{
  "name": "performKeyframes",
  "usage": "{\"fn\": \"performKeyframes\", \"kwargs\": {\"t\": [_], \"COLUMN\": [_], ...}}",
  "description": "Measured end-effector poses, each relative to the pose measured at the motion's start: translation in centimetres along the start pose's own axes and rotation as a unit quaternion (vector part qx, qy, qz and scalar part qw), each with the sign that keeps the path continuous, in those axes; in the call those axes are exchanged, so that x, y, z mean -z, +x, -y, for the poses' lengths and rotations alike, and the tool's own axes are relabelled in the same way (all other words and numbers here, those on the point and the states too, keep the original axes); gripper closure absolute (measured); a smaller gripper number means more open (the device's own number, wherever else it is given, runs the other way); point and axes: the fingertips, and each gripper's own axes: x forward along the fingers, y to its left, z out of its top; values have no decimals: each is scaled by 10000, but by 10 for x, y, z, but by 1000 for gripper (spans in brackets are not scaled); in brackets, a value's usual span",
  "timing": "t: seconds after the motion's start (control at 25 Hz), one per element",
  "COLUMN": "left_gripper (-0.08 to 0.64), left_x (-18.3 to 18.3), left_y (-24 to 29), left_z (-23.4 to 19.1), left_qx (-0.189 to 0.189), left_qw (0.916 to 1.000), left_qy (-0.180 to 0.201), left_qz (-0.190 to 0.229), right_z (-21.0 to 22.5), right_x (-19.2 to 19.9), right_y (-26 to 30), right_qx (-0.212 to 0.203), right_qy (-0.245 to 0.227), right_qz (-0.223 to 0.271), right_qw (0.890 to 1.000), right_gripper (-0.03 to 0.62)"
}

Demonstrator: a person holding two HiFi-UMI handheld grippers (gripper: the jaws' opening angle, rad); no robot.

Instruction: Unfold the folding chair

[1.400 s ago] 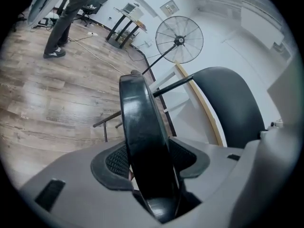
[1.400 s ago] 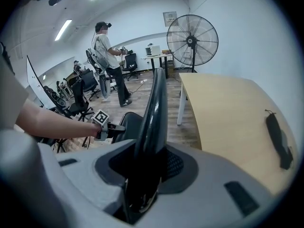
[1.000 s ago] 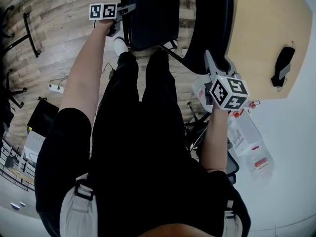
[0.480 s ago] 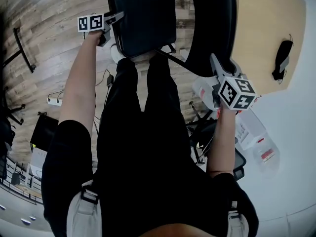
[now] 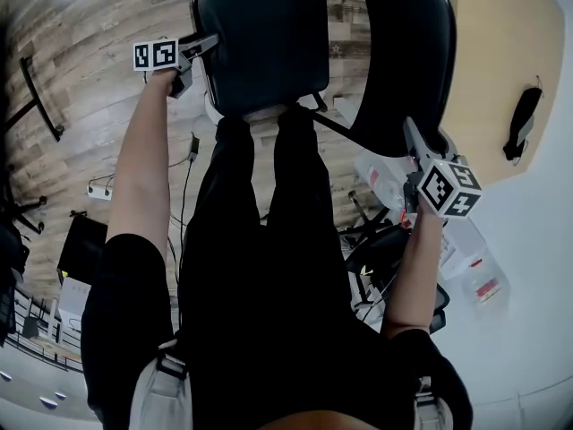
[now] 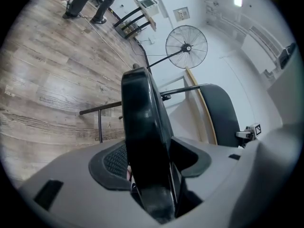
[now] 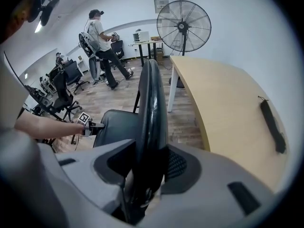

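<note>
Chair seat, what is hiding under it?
Looking down, the black seat covers nearly everything below it. Only something white, likely the person's shoes, and a thin metal frame bar peek out past its near edge, above the wooden floor. Most of the chair's frame stays hidden.

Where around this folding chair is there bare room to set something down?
The tabletop is bare between the backrest and the black object lying on it. The wooden floor left of the seat is open too. It is crowded on the floor right of the person's legs: white boxes and a dark wheeled base.
</note>
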Motion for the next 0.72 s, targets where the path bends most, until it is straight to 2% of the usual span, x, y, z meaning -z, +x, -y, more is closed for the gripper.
{"fn": "performKeyframes", "kwargs": {"t": [0.72], "left_gripper": [293], "left_x": [13], "left_y": [3], "left_z": [-78], "left_qx": [-56], "left_qw": [9993], "left_qy": [-137], "left_qz": [-331], "right_z": [23], "right_x": [21], "right_y": [44], "right_qx": [-93], "right_qy": [213], "right_qz": [-105], "right_qw": [9997], "right_gripper": [439]}}
